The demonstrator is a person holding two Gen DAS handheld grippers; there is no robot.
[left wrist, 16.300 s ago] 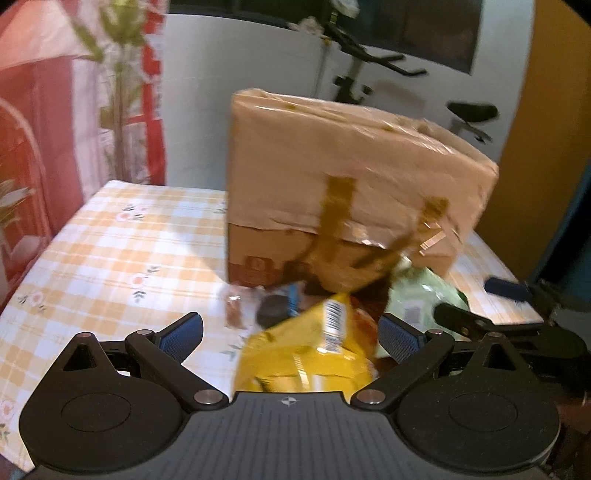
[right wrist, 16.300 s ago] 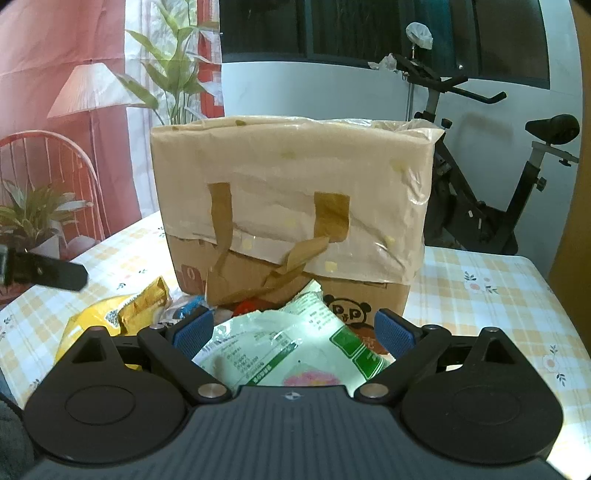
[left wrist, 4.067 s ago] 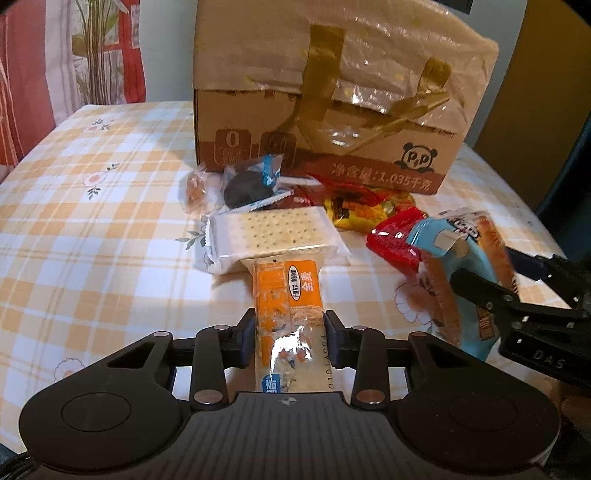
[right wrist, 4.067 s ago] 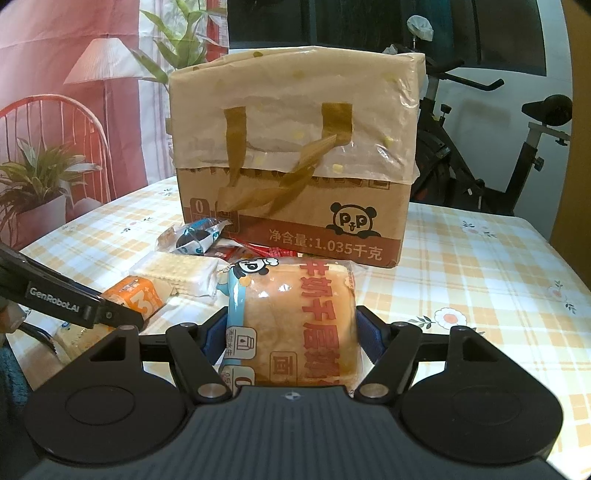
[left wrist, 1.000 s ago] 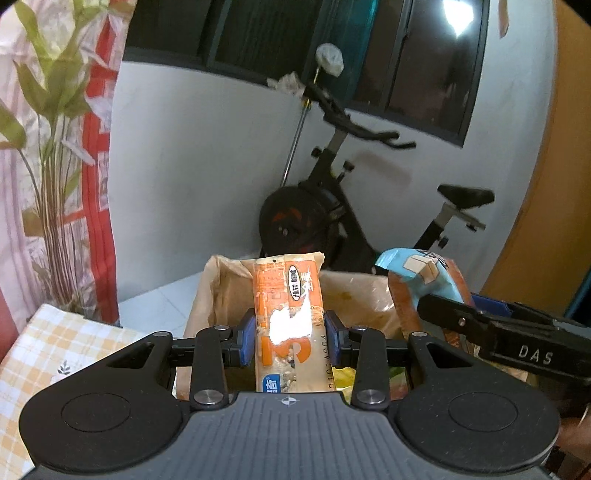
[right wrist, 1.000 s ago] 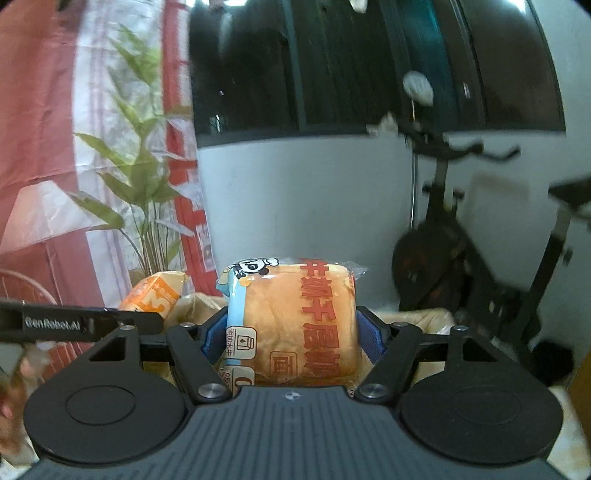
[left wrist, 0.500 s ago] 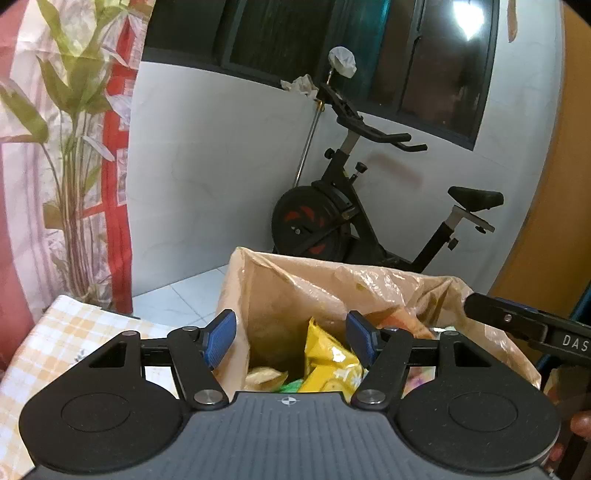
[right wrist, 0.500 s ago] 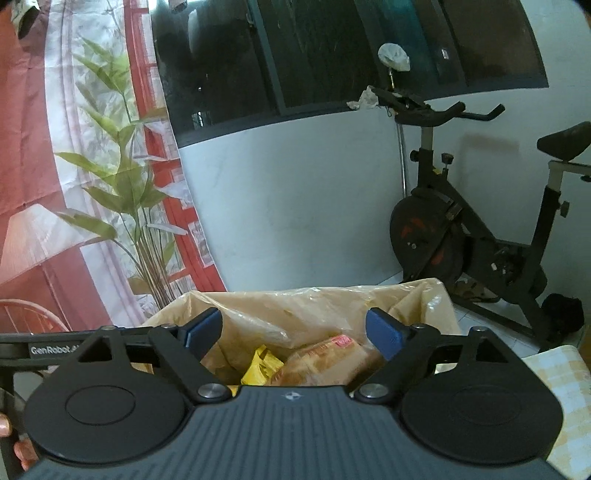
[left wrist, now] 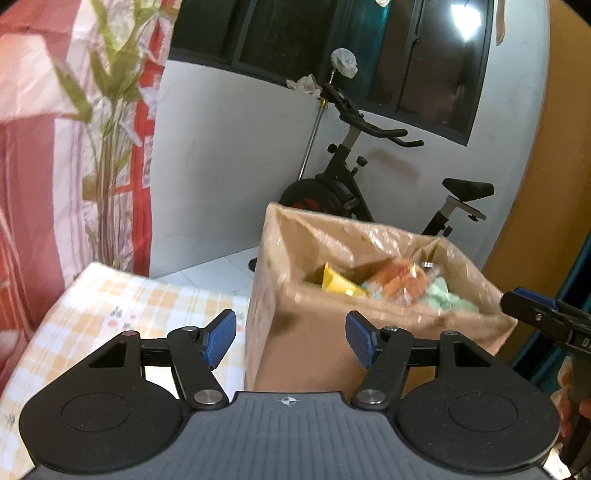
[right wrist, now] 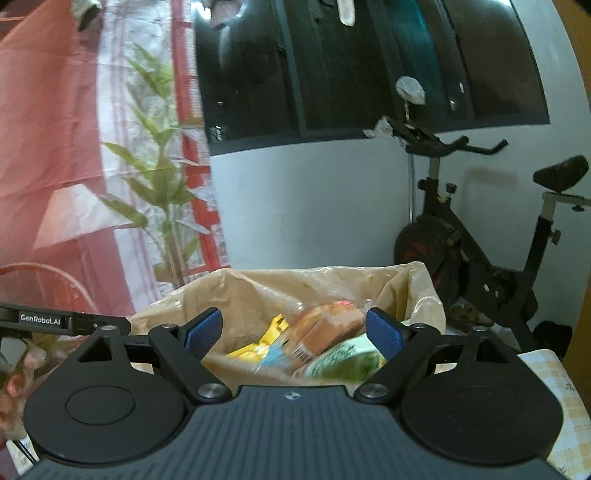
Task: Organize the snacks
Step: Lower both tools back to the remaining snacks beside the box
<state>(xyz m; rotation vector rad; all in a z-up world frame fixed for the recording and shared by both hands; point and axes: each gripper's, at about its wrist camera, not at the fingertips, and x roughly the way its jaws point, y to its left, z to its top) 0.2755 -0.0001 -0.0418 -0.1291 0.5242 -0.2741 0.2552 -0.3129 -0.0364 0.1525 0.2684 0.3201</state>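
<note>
Both snack packs now in box, tools empty.

Dim warm indoor light; lamp glare on the window; fisheye bending at edges; box motion-blurred

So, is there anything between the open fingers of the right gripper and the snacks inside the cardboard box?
Nothing visible. The right gripper hangs open and empty before the plastic-lined brown cardboard box, whose top is open; the brown bread packet and yellow bag lie uncovered inside.
</note>
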